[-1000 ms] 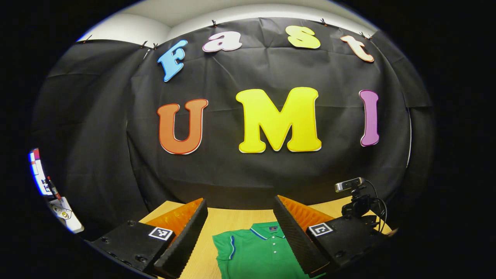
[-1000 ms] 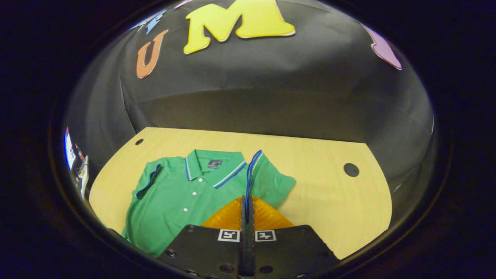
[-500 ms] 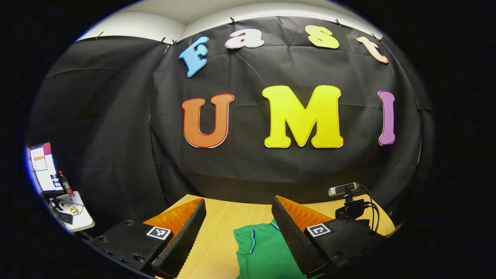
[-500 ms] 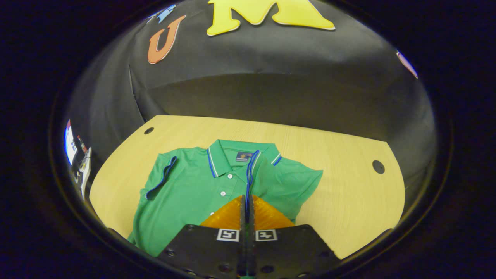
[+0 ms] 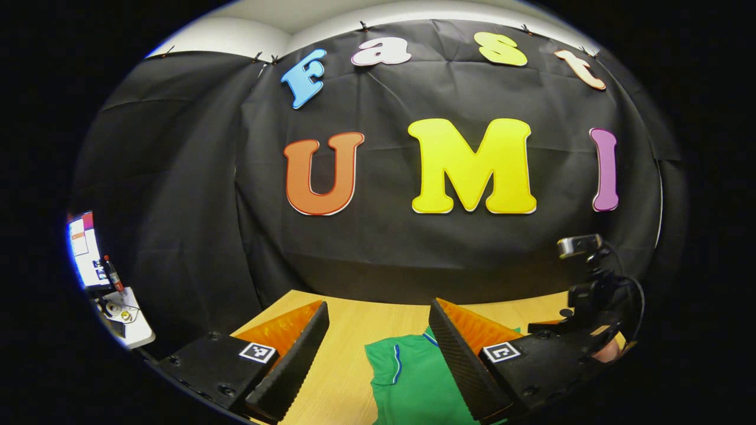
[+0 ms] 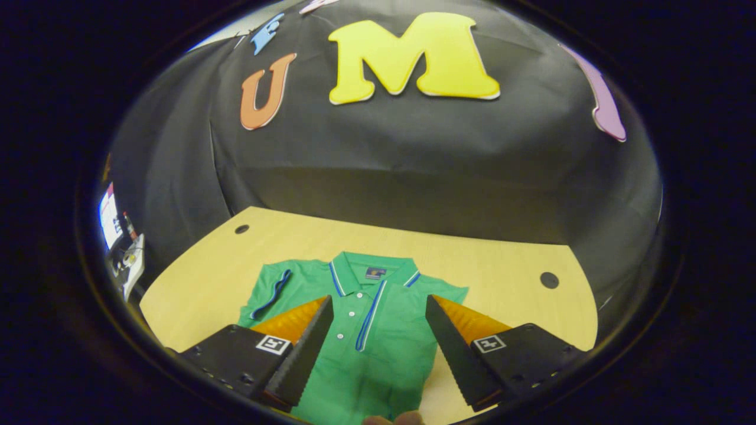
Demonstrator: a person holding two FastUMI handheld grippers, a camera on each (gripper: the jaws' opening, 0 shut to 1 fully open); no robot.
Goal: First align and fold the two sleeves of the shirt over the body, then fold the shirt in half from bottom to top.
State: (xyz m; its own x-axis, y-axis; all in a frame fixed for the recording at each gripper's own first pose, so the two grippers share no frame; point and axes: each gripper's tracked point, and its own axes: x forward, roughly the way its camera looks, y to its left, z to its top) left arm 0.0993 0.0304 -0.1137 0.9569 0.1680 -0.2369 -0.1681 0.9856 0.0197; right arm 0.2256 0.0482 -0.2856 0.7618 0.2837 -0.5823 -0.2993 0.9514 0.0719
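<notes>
Green shirt (image 6: 378, 330) flat on table (image 6: 490, 265), collar toward wall.

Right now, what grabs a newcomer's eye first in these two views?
The green shirt lying flat on the pale wooden table, collar toward the black cloth wall, with both sleeves folded in over its body. The right tongs hang open just above its chest. In the left gripper view, the left tongs also stand open, near the shirt's edge.
</notes>
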